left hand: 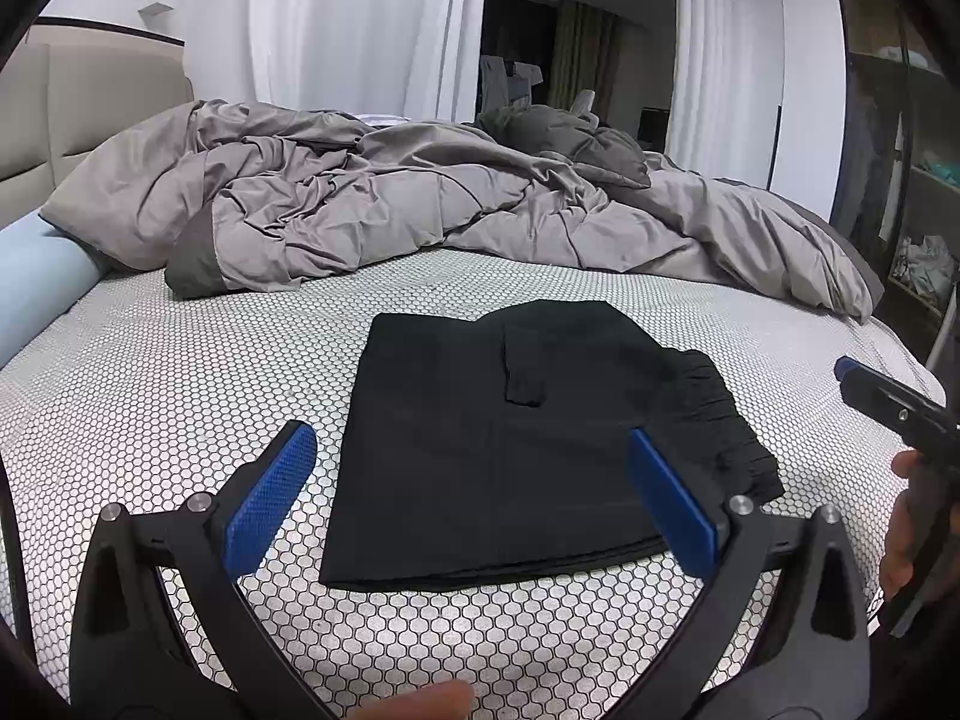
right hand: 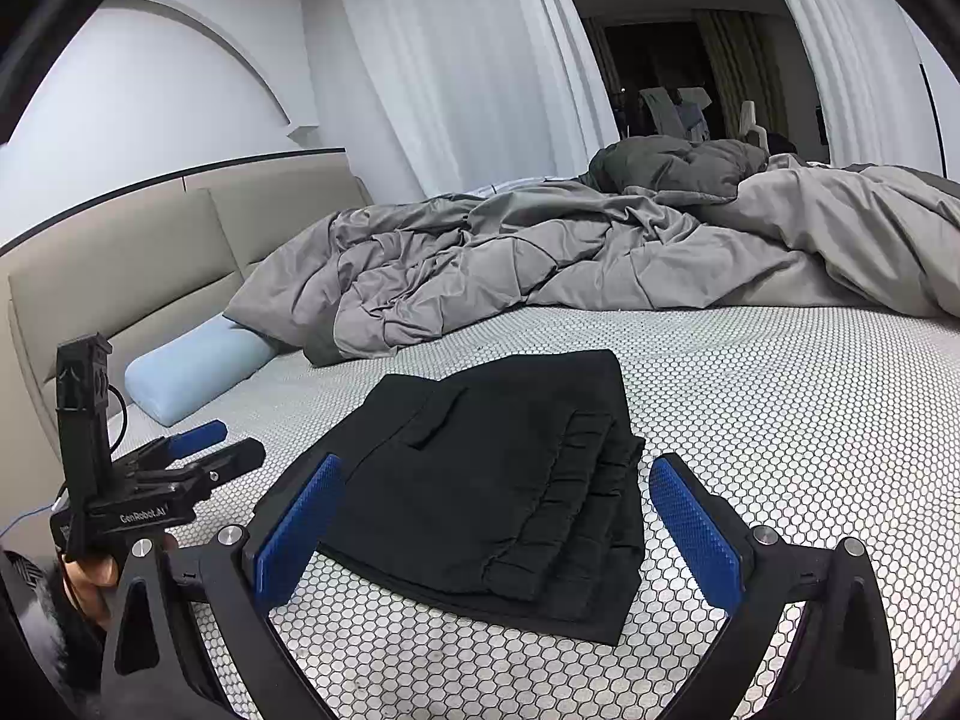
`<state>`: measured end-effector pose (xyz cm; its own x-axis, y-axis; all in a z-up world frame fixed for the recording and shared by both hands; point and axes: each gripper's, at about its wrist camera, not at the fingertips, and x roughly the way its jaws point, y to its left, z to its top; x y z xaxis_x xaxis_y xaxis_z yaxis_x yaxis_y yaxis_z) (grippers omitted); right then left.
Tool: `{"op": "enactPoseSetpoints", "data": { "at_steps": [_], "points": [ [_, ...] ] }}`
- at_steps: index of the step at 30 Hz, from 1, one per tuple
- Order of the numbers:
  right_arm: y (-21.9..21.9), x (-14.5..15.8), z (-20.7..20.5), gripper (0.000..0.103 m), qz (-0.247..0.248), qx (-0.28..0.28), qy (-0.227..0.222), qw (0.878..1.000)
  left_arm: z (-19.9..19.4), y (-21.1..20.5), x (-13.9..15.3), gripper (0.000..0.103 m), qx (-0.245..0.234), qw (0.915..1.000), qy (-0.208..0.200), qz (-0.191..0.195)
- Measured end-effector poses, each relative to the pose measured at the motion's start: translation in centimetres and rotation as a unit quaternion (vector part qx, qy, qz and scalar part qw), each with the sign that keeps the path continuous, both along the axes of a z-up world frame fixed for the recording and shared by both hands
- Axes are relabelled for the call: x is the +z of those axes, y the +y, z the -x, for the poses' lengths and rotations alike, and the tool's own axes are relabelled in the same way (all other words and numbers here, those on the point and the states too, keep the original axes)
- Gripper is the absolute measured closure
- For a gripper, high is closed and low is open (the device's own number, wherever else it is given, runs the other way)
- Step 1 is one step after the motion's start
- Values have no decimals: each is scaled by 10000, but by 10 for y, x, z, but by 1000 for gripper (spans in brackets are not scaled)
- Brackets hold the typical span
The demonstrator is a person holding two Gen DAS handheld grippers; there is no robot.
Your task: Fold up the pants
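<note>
A: How do the tongs stand?

B: Both pairs gape wide with nothing in them. The left tongs (left hand: 471,468) tip down toward the bed, blue pads spread either side of the near edge of the pants (left hand: 510,450), not touching the cloth. The right tongs (right hand: 498,495) tip down the same way, their pads clear of the waistband end.

A: And the hands?

B: Little shows. In the left view a fingertip sits at the bottom edge, and a hand (left hand: 906,534) grips the other tool's handle at the right border. In the right view fingers hold the left tool from below, at the lower left.

A: Count things for me.

B: Two tongs, four blue pads. One pair of black pants, folded into a flat stack, the gathered waistband on top at the right. One pale blue bolster (right hand: 192,369). One grey duvet (left hand: 360,204).

A: Where do the pants lie?

B: On the honeycomb-patterned mattress (left hand: 180,372), near its front edge, just ahead of both tongs.

A: What is around?

B: The rumpled duvet heaped behind the pants, well apart from them; a beige headboard (right hand: 150,258) to the left; white curtains (left hand: 336,24) behind. Nothing lies between tongs and pants.
</note>
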<state>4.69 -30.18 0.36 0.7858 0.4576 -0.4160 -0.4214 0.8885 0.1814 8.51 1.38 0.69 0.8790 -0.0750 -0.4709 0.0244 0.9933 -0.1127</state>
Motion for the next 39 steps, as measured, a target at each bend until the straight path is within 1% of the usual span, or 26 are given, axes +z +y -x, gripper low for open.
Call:
{"op": "enactPoseSetpoints", "data": {
  "at_steps": [9, 18, 39],
  "points": [
    [0, -3, -3, 0, -11, -39, 40, 10000, 2, 0, 2, 1, 2, 10000, -45, -29],
    [6, -7, -4, 0, 126, -37, 48, 9999, 4, 3, 4, 1, 41, 10000, -70, -36],
    [6, -9, -4, 0, 239, -1, 23, 9997, 4, 9, 5, 1, 66, 9999, -93, -58]
  ]
}}
